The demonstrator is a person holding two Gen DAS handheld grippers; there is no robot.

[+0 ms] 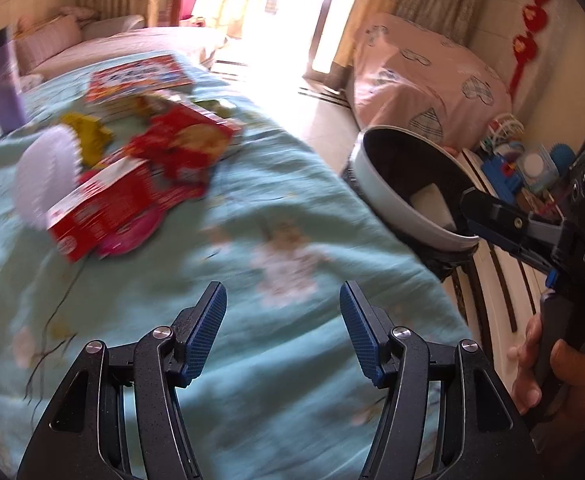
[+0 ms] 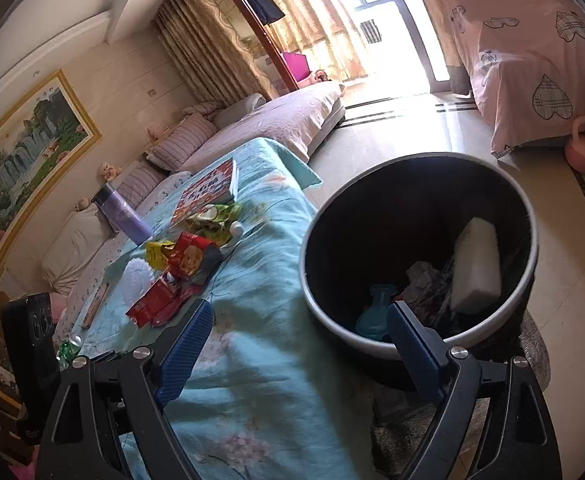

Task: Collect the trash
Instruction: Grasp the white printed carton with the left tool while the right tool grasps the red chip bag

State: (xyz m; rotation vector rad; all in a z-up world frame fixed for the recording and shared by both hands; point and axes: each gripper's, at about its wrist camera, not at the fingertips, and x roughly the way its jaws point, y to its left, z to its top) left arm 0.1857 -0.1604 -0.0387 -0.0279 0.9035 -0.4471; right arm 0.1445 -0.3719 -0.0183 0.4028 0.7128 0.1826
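strong daylight pours through a tall glass door [image 2: 396,28] at the far end, washing out the pale tiled floor [image 2: 404,128] with its dark inlaid stripes. patterned beige curtains [image 2: 196,36] hang on both sides. a low sofa [image 2: 276,120] with striped cushions runs along the cream wall, under a gold-framed landscape painting [image 2: 24,160]. opposite, a pink heart-print sheet [image 2: 532,64] covers some furniture.

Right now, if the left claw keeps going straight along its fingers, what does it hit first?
Probably the teal blanket: the open, empty left claw points down at bare cloth. The red boxes lie further on and to the left, off that line. Depth is blurred, so this is approximate.
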